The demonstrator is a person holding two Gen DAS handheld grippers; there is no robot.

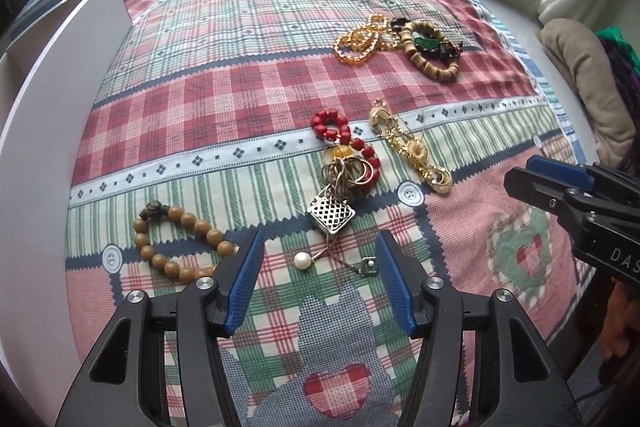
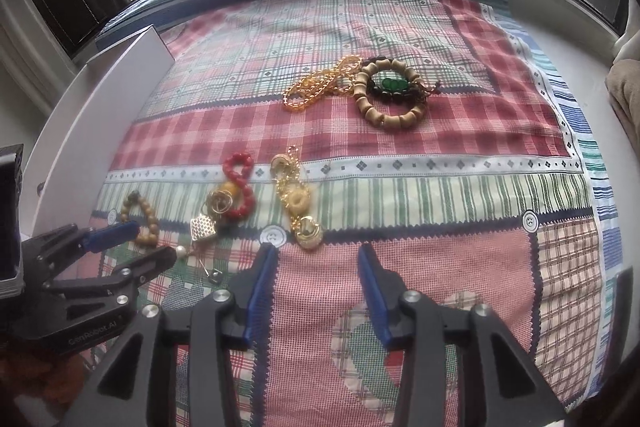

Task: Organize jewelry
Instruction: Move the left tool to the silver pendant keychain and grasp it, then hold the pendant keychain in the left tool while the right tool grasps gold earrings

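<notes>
Jewelry lies on a plaid cloth (image 1: 240,75). My left gripper (image 1: 318,247) points down and stands open over a pearl (image 1: 301,261) and a small silver charm (image 1: 368,267), which lie between its blue pads untouched. A silver lattice cube pendant (image 1: 332,217) and a red bead bracelet (image 1: 344,138) sit just beyond it, and a brown bead bracelet (image 1: 202,227) lies to its left. My right gripper (image 2: 317,255) is open and empty above the cloth, just short of a gold chain (image 2: 298,201). Farther back are an amber bead strand (image 2: 304,95) and a tan tube-bead bracelet (image 2: 362,95).
A white open box (image 1: 60,67) stands along the cloth's left side. A beige cushion (image 1: 588,79) lies off the right edge. A window with tower blocks outside runs behind the far edge. A hand shows behind each gripper.
</notes>
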